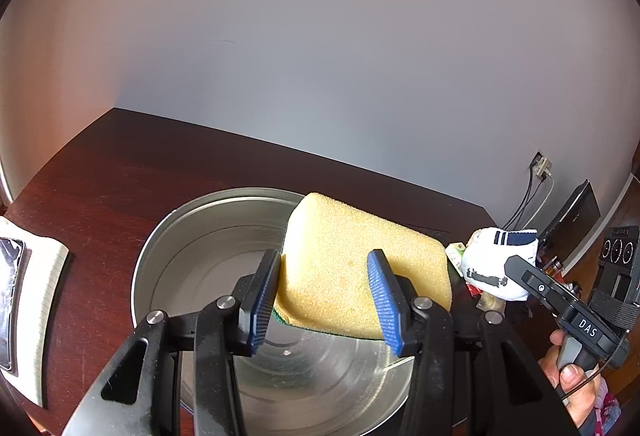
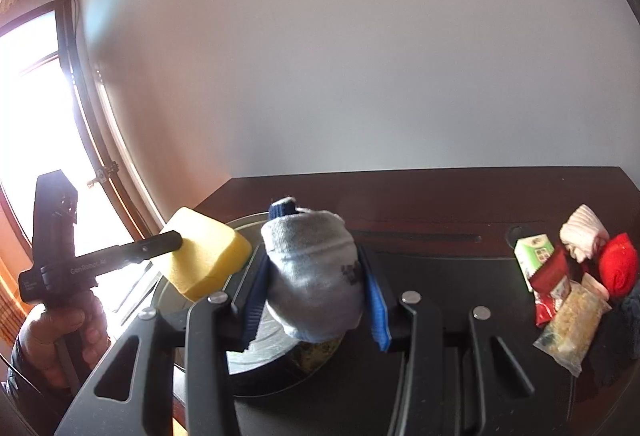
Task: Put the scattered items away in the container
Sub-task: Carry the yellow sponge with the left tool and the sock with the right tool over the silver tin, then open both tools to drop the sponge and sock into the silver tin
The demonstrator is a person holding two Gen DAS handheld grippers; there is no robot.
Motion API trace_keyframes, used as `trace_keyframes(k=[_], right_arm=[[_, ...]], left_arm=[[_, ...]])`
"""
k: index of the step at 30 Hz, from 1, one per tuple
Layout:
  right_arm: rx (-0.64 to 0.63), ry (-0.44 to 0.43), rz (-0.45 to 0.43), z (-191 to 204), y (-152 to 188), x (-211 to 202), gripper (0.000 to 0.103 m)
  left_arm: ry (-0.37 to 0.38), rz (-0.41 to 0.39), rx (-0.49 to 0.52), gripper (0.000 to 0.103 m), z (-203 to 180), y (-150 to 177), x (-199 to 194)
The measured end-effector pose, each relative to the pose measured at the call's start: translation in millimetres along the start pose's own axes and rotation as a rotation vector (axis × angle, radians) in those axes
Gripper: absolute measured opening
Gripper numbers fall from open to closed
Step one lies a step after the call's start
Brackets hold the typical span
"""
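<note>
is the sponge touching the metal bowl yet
Apart. In the left wrist view the sponge hangs clamped in the left gripper, the metal bowl floor bare below it.

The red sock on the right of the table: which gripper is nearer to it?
Right. The right gripper, shut on the grey sock, is beside the pile holding the red sock; the left gripper, holding the sponge, is beyond it.
</note>
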State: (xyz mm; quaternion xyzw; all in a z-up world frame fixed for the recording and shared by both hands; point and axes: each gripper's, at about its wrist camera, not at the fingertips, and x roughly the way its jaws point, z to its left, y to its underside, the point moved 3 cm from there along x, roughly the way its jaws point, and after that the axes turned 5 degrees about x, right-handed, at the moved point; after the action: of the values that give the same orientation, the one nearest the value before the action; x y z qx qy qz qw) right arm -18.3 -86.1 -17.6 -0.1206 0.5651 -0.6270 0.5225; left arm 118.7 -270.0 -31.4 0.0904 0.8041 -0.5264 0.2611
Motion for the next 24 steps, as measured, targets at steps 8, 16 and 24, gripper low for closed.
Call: trace_keyframes(k=[8,16,24], right_arm=[[-0.032,-0.032,0.027,11.0,-0.8,23.2,0.044],[-0.074,-0.066,0.065,32.4,3.0,40.9,0.044],[-0.110,-0.075,0.122,47.8,13.2,65.7,0.044]], left_arm=[[-0.028,0.001,-0.029,0.047,18.9,4.2,-4.4],[-0.057,0.028,-0.045,0.047,34.4,14.0,0.5],[-0.093,0.052,-0.035,0.047,43.5,21.8,5.6]])
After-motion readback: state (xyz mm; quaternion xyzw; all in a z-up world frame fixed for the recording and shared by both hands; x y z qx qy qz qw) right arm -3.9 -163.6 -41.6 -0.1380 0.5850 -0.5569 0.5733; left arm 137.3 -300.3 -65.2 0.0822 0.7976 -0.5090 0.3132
